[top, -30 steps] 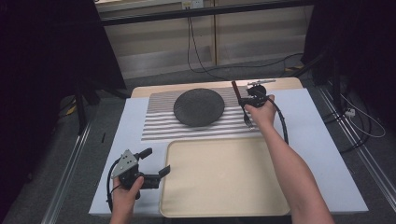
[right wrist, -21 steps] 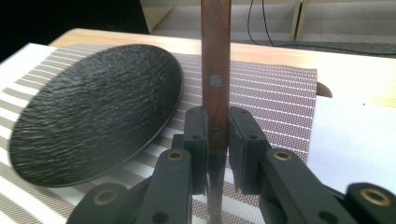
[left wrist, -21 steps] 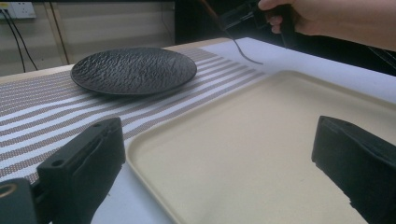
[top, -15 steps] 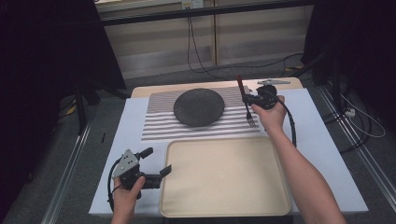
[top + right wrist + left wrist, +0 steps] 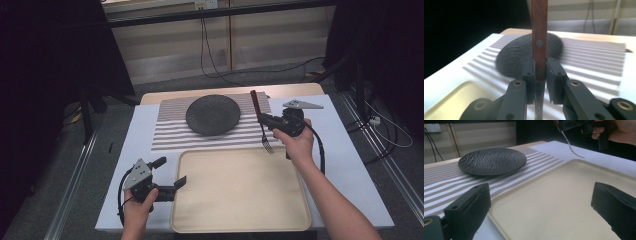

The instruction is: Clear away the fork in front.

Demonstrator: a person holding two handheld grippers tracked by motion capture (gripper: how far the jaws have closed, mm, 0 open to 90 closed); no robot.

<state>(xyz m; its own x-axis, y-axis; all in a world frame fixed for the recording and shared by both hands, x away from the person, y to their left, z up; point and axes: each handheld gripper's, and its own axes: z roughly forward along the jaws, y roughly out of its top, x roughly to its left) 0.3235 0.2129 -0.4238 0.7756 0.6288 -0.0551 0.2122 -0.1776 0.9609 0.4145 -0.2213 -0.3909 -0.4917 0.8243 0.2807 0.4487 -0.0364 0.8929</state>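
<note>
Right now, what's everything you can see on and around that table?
fork: one, brown wooden handle with metal tines, gripped upright-tilted in the right tongs, tines down above the tray's far right corner
plate: one, black and textured, on the striped mat at the far side
striped mat: one, brown and white, between plate and tray
tray: one, cream, near side of the table, nothing on it
table cover: one, white, under it all
cables: several, black, on the floor behind the table
left tongs: one, black, jaws open, at the tray's left edge, in the person's left hand
right tongs: one, black, shut on the fork handle, in the person's right hand
</note>
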